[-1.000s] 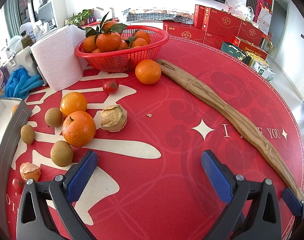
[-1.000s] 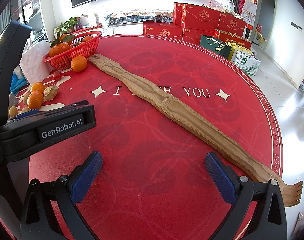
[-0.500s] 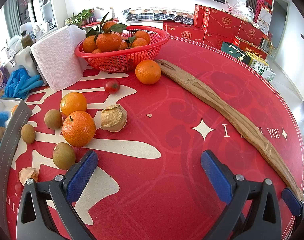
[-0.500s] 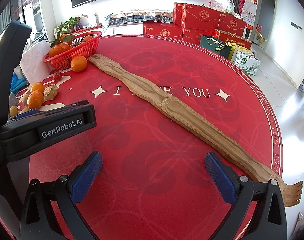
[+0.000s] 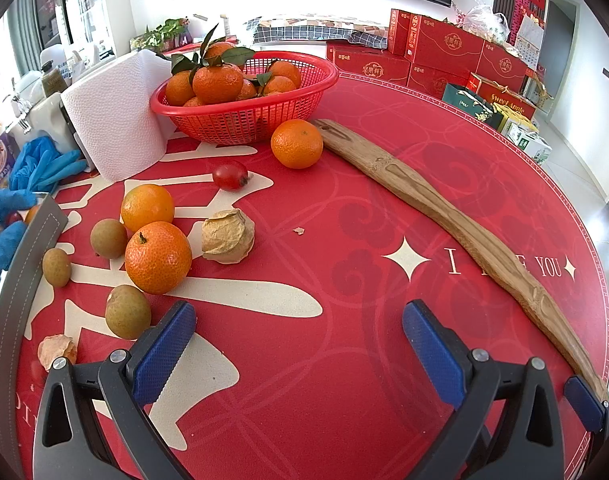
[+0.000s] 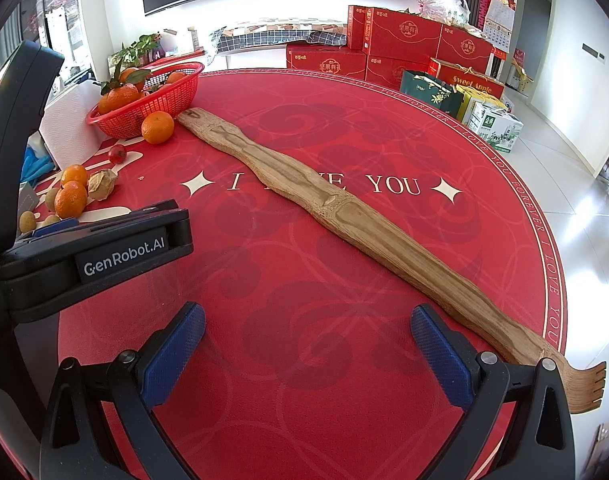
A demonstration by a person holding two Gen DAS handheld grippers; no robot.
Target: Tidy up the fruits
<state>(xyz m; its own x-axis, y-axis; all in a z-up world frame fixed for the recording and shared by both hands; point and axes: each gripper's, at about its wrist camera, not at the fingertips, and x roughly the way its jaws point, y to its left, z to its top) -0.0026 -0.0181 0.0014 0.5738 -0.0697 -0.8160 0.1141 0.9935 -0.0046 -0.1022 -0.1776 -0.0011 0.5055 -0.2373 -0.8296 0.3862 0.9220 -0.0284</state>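
While 3 oranges (image 5: 158, 257) lie loose, more fill the basket (image 5: 244, 118)

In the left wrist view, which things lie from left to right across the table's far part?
White paper towel roll → red plastic mesh basket → loose orange mandarin beside the basket → long brown wooden back scratcher.
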